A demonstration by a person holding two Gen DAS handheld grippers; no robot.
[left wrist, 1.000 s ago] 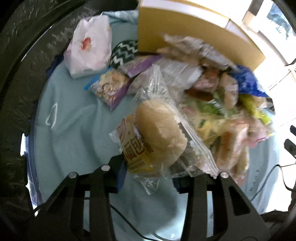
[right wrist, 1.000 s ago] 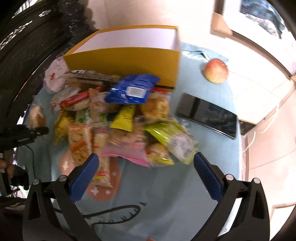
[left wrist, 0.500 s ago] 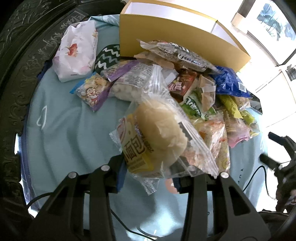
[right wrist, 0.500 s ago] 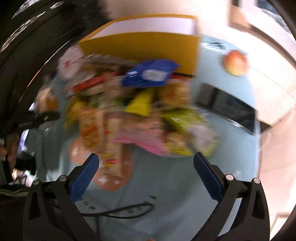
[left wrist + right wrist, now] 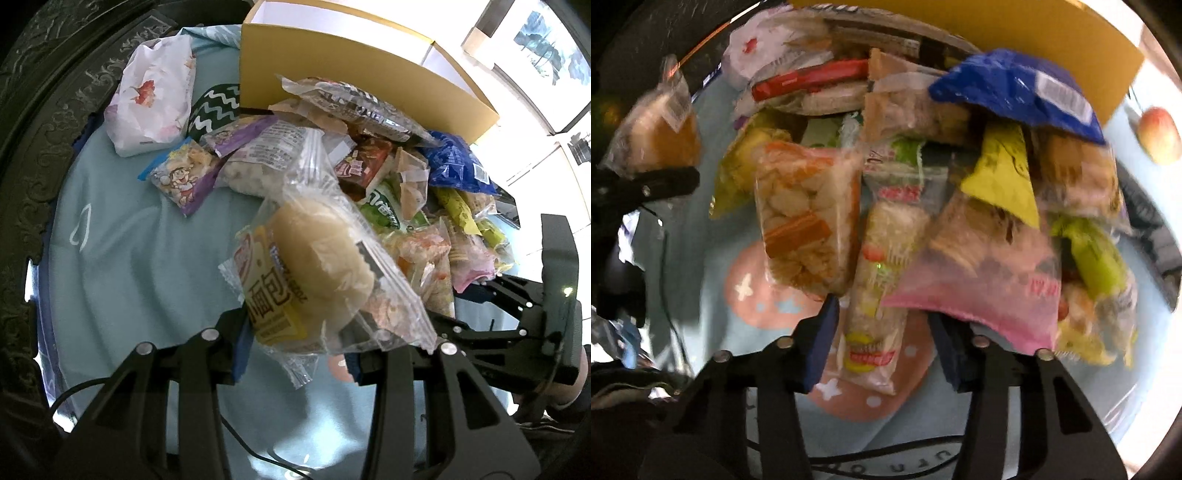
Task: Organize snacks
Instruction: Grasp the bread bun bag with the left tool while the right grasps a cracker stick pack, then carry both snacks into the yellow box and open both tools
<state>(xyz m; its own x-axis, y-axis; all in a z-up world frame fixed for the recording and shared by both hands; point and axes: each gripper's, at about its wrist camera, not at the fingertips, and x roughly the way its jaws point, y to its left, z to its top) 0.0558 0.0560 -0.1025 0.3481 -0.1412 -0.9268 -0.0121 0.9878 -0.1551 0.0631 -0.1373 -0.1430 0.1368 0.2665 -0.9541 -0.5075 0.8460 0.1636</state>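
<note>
Long snack packet (image 5: 875,306) between closing right hand-held gripper (image 5: 882,347) jaws, on pile's edge

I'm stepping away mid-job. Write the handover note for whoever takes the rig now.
Left gripper: shut on a bagged bun, held above the cloth.
Right gripper: jaws closing around a long snack pack at the near edge of the pile; pads not yet pressing.
Box: behind the pile; its inside is hidden.
Done: bun picked up.
Left: put the bun away, grip the pack, sort the rest.
</note>
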